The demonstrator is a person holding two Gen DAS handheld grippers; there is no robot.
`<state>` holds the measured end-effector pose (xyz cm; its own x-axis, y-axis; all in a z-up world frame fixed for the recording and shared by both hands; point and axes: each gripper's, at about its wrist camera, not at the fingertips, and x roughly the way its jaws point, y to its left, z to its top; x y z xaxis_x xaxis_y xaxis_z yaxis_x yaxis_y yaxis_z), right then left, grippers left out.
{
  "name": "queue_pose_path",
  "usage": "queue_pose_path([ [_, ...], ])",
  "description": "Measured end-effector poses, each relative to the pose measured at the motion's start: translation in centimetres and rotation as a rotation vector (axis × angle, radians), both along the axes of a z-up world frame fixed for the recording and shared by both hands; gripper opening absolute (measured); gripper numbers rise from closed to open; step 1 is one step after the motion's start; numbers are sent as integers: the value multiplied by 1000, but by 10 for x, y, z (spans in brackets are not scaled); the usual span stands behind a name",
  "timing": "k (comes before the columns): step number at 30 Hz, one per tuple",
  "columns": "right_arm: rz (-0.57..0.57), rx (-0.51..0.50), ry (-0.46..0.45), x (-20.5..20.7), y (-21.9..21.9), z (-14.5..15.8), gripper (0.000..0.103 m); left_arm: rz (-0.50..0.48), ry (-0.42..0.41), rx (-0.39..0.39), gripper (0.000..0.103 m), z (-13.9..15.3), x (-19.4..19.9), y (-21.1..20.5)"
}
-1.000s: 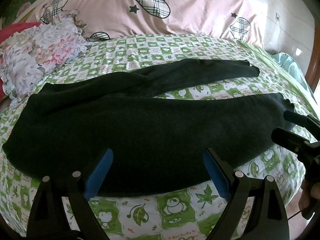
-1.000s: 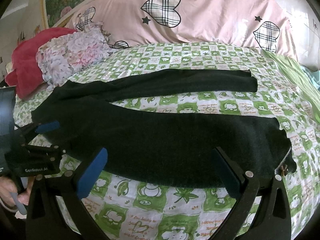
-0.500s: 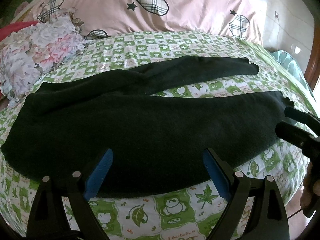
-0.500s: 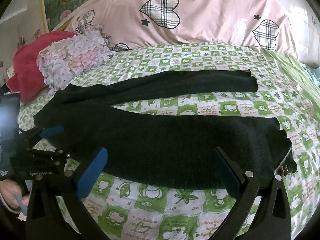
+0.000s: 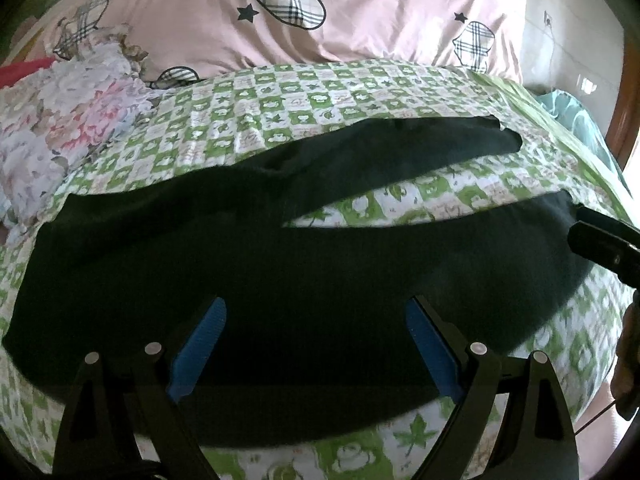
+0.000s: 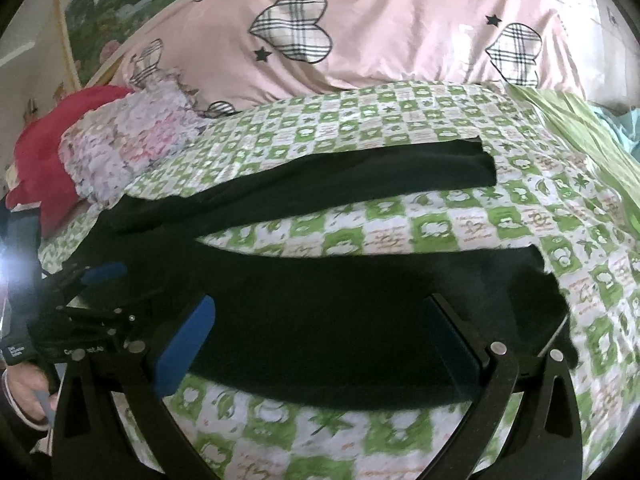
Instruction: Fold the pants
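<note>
Black pants [image 5: 312, 272] lie flat across the green checked bedsheet [image 5: 320, 92], waist to the left, two legs spread apart to the right. They also show in the right wrist view [image 6: 340, 312]. My left gripper [image 5: 316, 340] is open, its blue pads low over the near leg by the front edge. My right gripper [image 6: 320, 340] is open over the near leg toward its cuff end. The right gripper shows at the right edge of the left wrist view [image 5: 604, 240]; the left gripper shows at the left of the right wrist view [image 6: 92, 304].
A pink quilt with plaid hearts [image 5: 320, 20] is piled at the back of the bed. A floral cloth [image 5: 60, 120] and a red cloth [image 6: 44, 152] lie at the back left. A wall [image 5: 568, 32] stands at the right.
Both grippers have moved forward and lower toward the near leg of the pants. Both stay open. The pants have not moved.
</note>
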<state>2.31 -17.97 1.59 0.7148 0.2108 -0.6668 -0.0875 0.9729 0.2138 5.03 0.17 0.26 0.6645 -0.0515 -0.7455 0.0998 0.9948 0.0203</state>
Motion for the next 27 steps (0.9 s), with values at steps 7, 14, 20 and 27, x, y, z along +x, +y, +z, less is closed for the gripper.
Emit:
queue_pose_path([
  [7,-37,29,9,32,-32,10,103,-10,12,19,92,11,42,-1],
  [14,-68,63,26,76,-64,20,103,-43,14,34,92,23,86,-8],
  [20,-90,90,39,119,-95,26,103,-75,22,30,92,30,127,-12],
  [27,-122,123,84,167,-131,20,101,-139,53,41,92,25,172,-24],
])
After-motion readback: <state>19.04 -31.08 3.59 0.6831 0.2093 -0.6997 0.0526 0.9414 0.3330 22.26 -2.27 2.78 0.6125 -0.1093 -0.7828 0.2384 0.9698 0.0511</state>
